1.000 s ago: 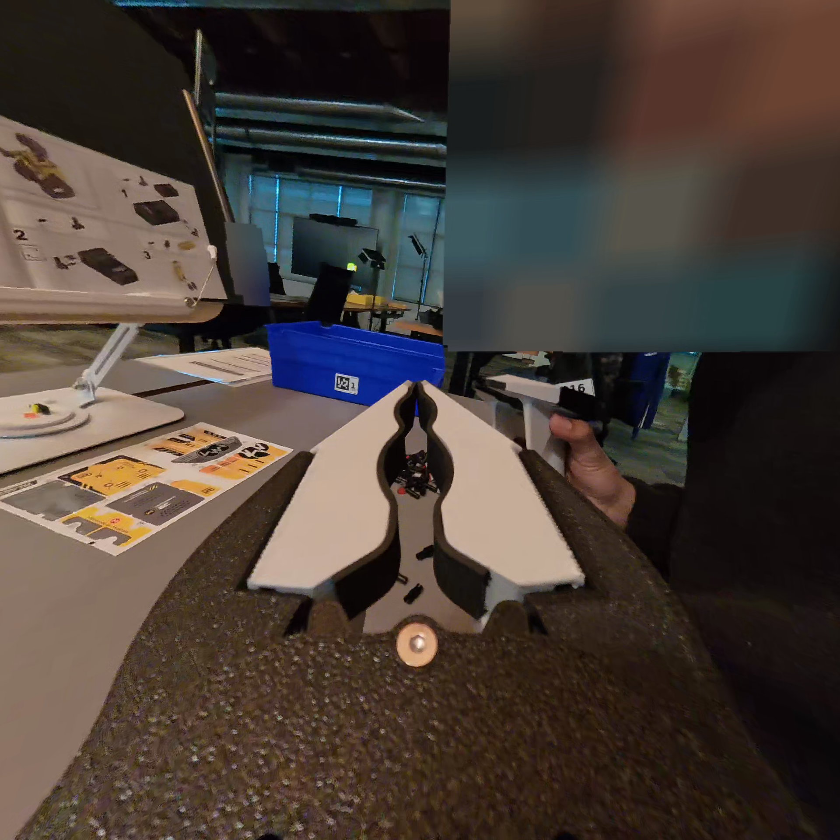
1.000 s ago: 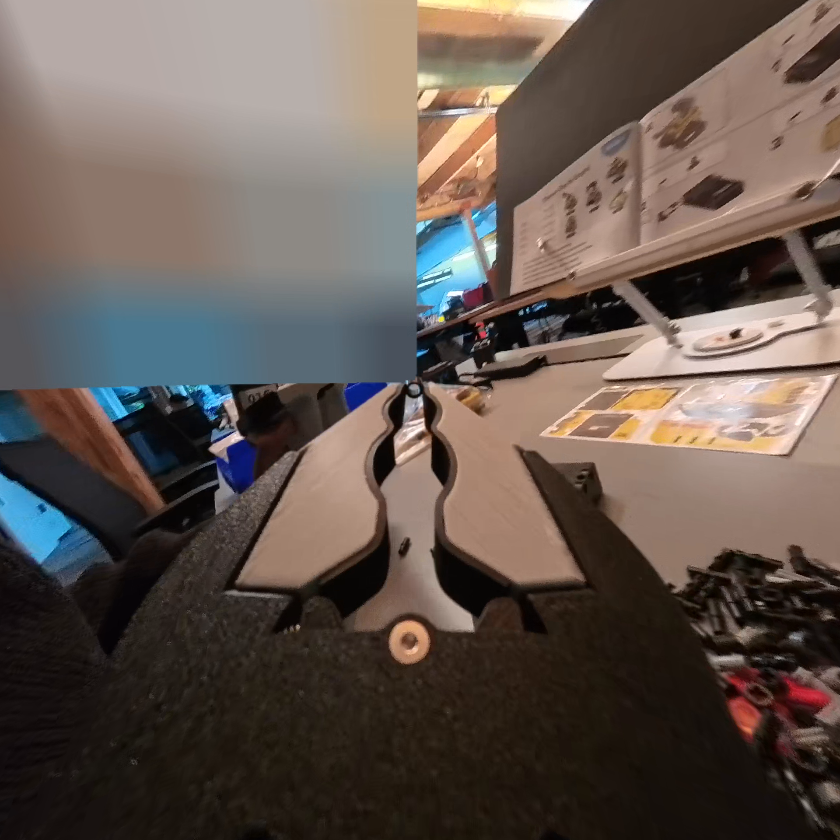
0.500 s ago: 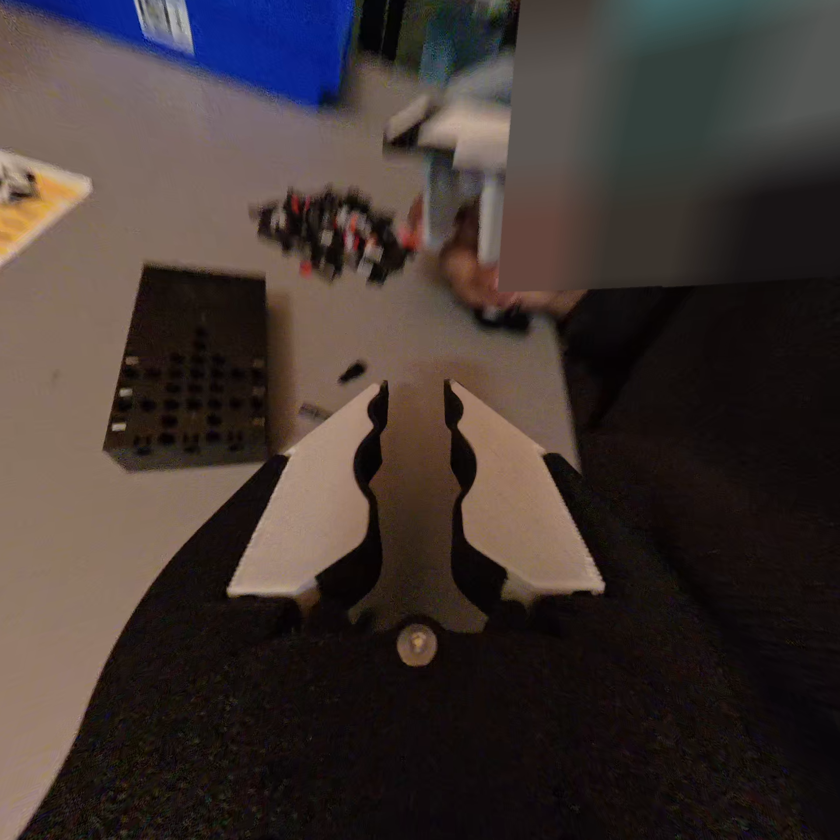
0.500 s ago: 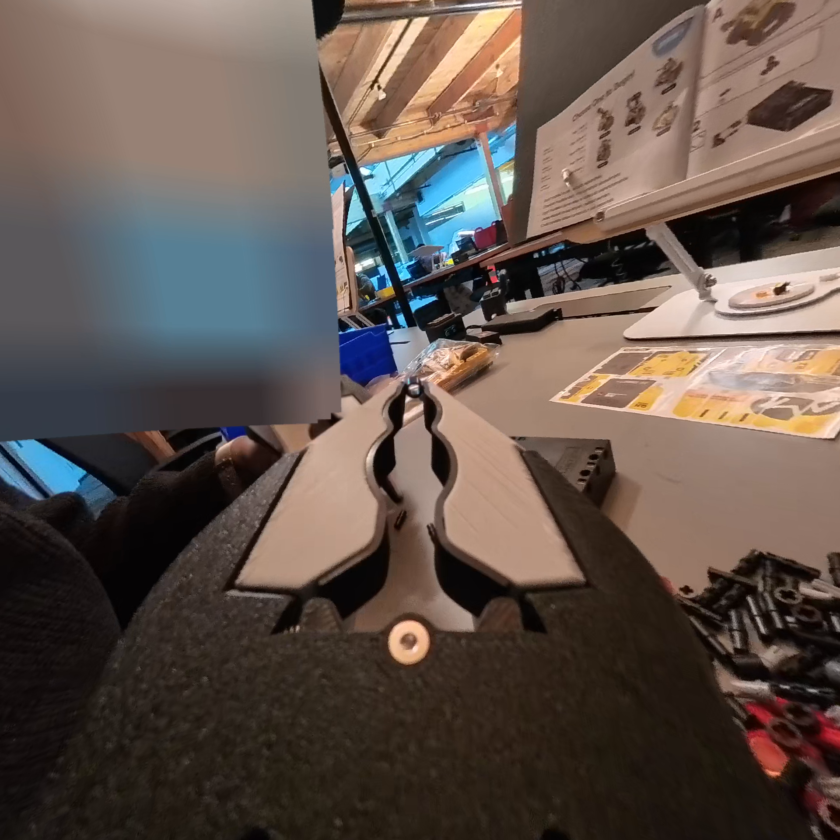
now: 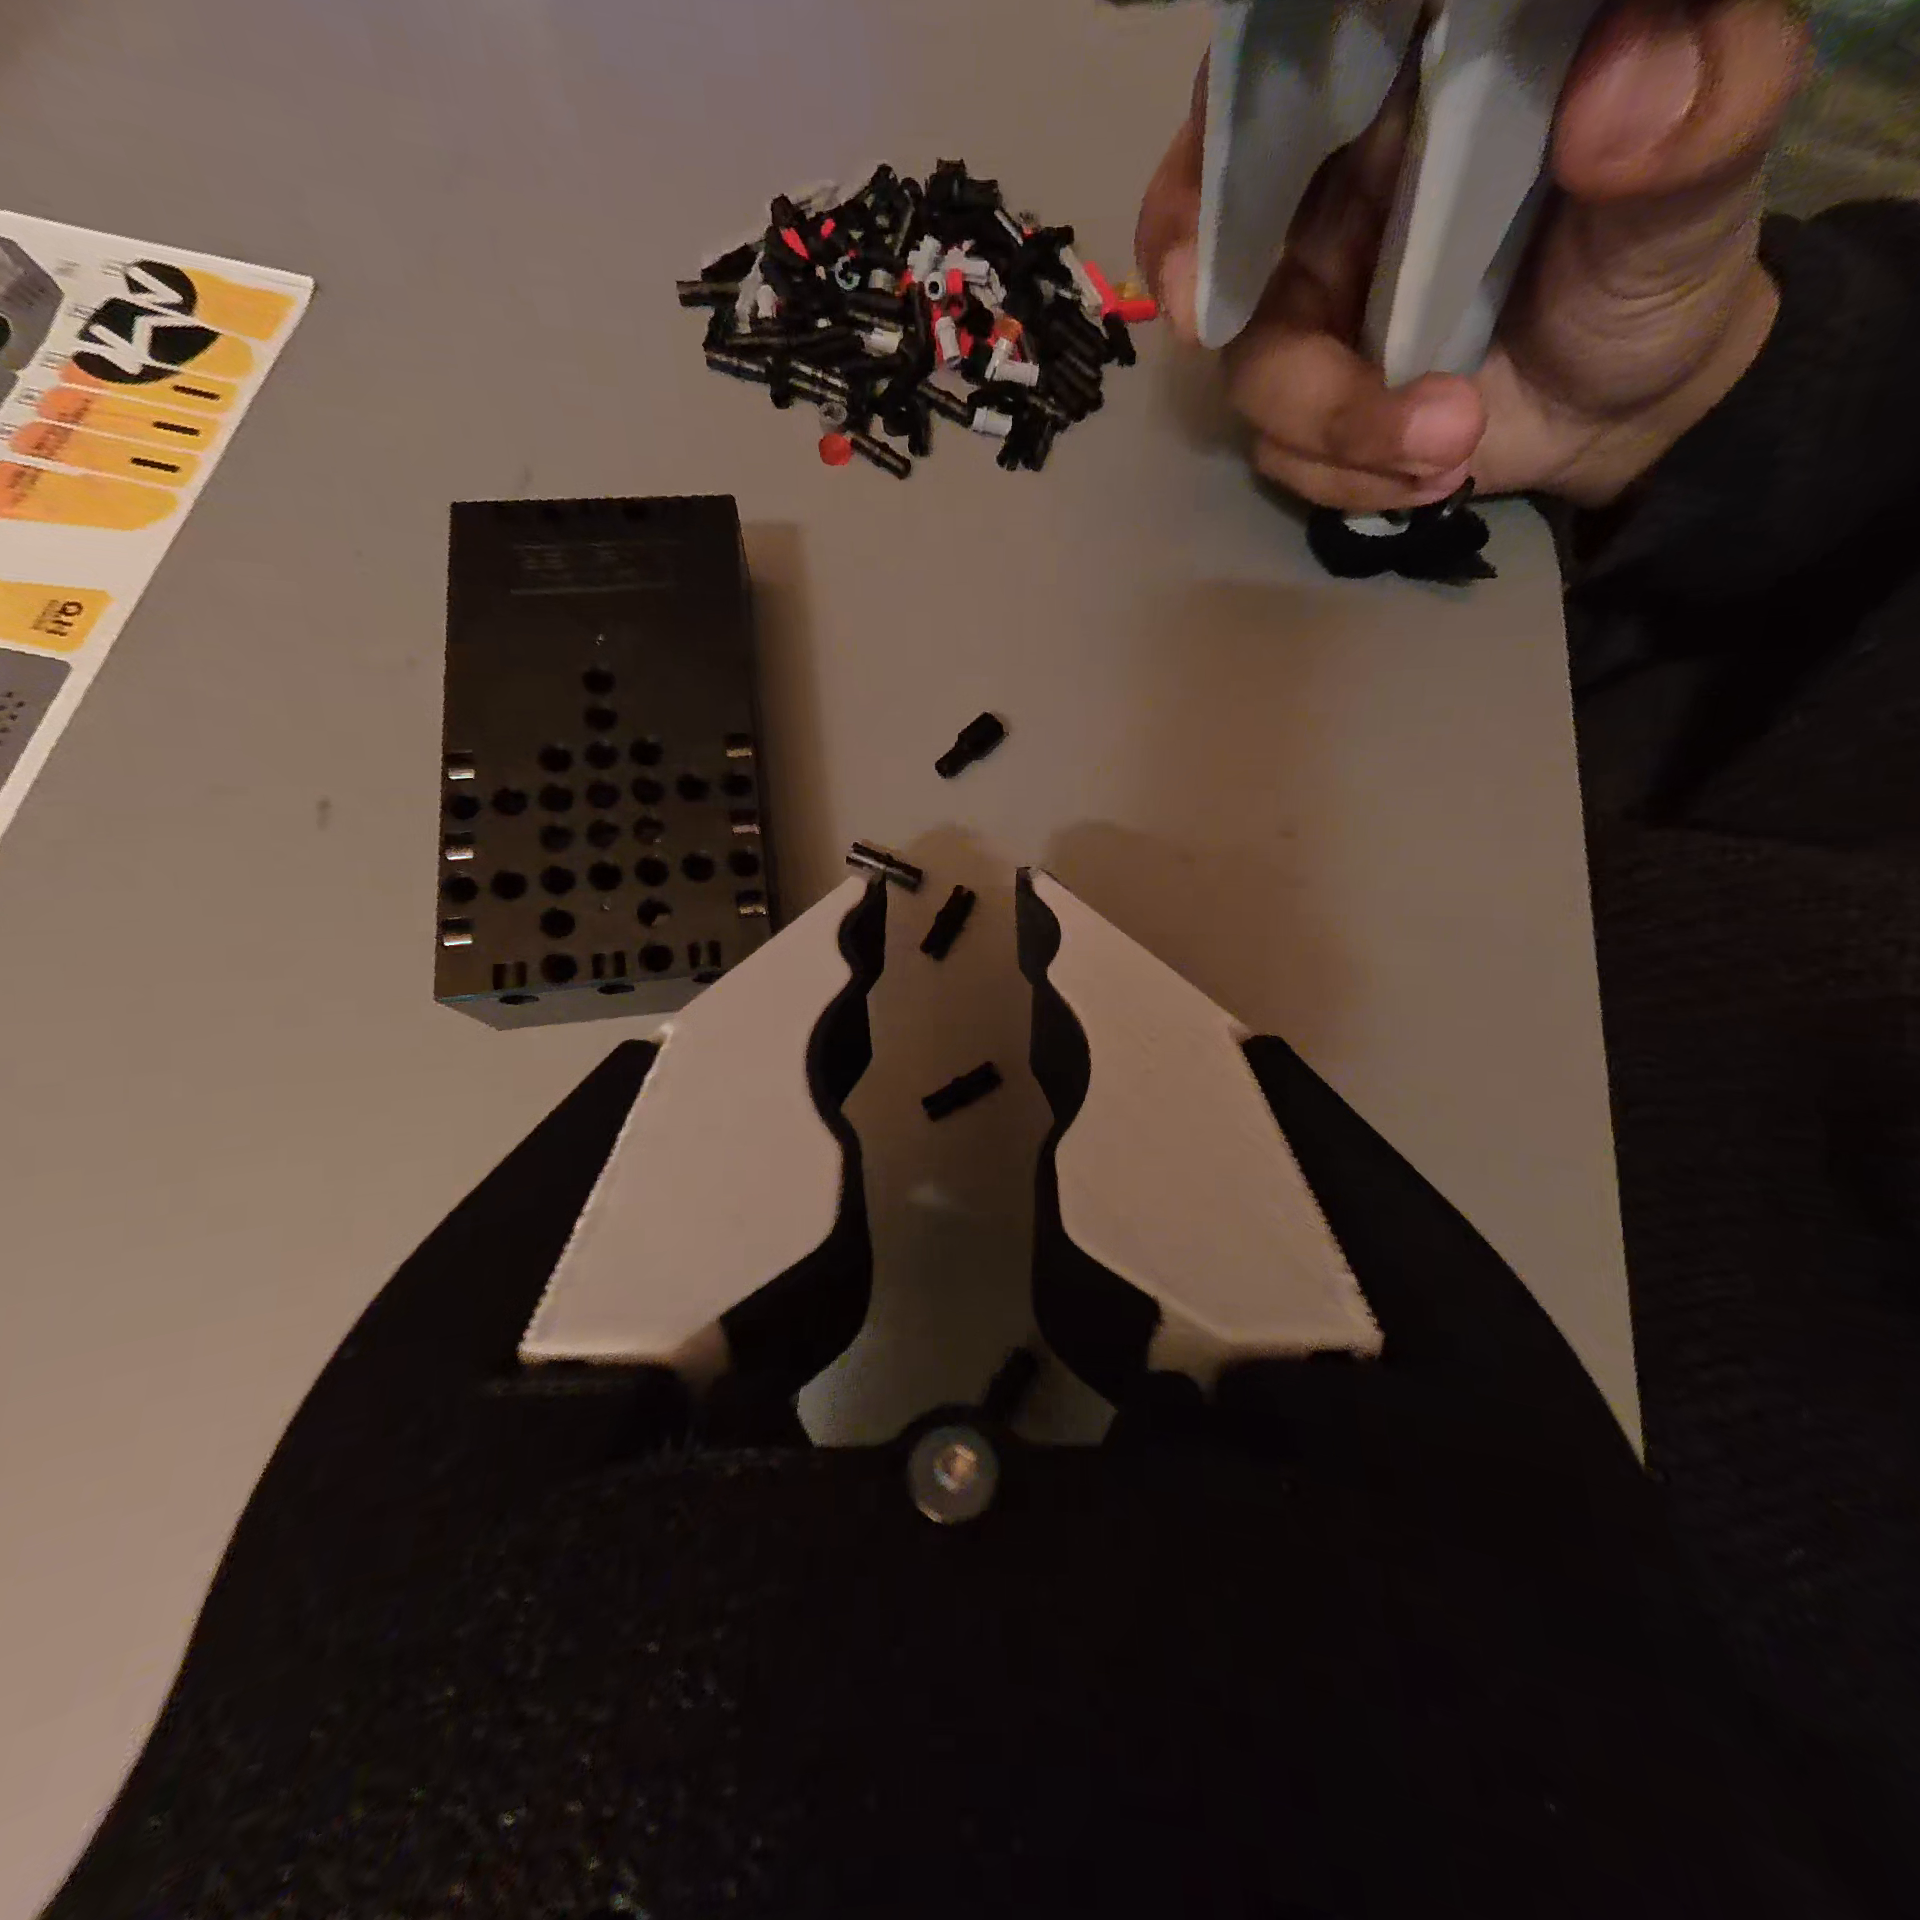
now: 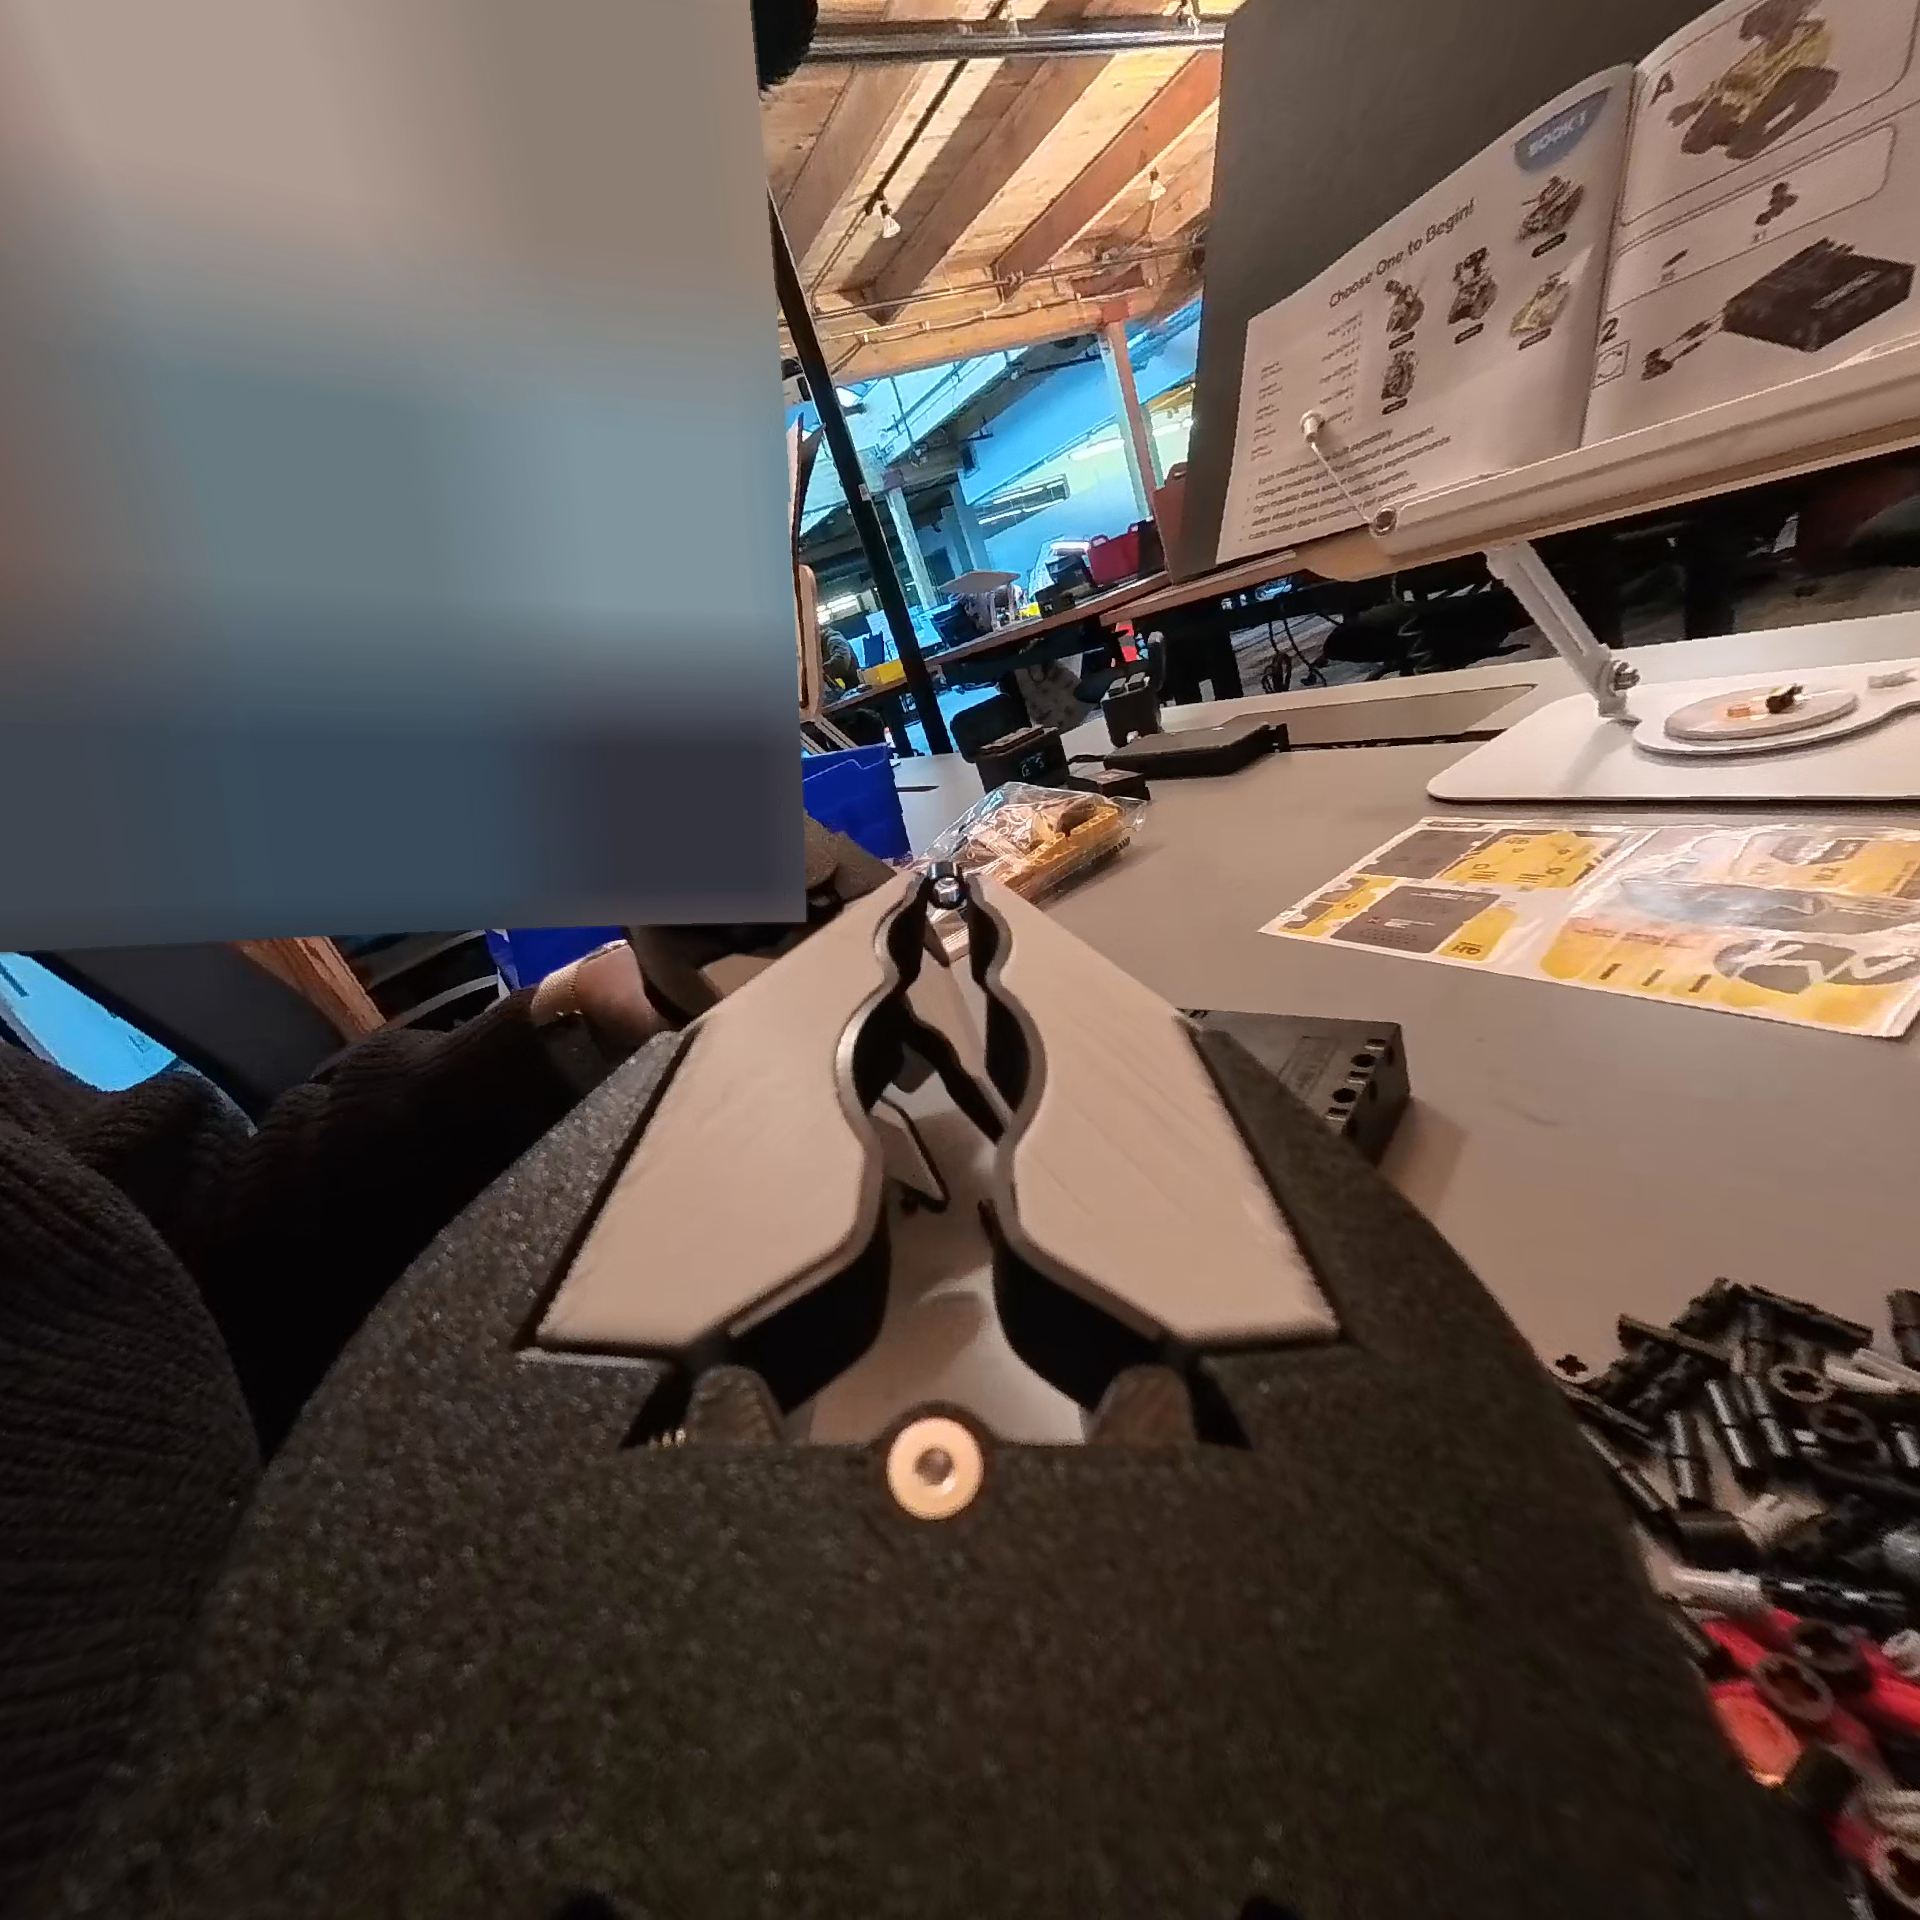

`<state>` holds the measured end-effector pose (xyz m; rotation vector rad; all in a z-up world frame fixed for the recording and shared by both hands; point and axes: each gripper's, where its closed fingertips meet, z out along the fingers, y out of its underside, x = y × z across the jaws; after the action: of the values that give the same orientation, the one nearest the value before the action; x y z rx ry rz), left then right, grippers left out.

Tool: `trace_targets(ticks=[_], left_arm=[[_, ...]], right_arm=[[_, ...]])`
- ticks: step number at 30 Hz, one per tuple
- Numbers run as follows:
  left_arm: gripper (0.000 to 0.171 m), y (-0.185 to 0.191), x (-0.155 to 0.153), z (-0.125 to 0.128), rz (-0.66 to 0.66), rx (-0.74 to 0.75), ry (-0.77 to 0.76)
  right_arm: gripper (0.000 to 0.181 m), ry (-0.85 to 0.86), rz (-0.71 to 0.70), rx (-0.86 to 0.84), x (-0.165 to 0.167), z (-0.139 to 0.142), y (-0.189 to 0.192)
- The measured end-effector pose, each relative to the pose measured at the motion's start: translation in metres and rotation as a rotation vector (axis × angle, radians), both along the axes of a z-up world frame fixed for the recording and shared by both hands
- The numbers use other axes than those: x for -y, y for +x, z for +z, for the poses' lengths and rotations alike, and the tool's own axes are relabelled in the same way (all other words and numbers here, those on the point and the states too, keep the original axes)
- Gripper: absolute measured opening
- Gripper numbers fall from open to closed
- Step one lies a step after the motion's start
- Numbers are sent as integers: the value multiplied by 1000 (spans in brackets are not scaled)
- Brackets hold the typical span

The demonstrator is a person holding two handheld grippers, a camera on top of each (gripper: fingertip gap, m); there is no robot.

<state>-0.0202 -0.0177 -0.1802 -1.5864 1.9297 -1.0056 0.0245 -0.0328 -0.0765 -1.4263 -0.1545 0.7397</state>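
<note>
Our left gripper (image 5: 948,883) hangs spread over small black plastic pins (image 5: 945,921) beside a perforated black block (image 5: 601,758). Our right gripper (image 6: 945,896) pinches a tiny dark pin (image 6: 945,891), which could slip.

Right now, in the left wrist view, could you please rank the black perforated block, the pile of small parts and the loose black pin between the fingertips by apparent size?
1. black perforated block
2. pile of small parts, somewhat farther off
3. loose black pin

Left view steeply downward, right view level; shared black block (image 5: 601,758).
</note>
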Motion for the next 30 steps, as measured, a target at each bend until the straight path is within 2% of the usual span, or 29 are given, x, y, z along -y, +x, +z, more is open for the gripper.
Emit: trace_targets(ticks=[6, 16, 22, 27, 30], left_arm=[[24, 0, 5, -14, -7, -52, -6], [21, -2, 4, -16, 7, -63, 13], [4, -2, 4, -18, 11, -60, 67], [3, -2, 7, -14, -5, -30, 100], [3, 2, 7, 4, 7, 72, 93]], right_arm=[[7, -10, 5, -1, -1, -1, -1], [7, -11, 6, -7, -1, -1, 0], [7, -2, 8, -11, 0, 0, 0], [7, -3, 11, -17, 0, 0, 1], [7, -6, 26, -24, 2, 0, -1]])
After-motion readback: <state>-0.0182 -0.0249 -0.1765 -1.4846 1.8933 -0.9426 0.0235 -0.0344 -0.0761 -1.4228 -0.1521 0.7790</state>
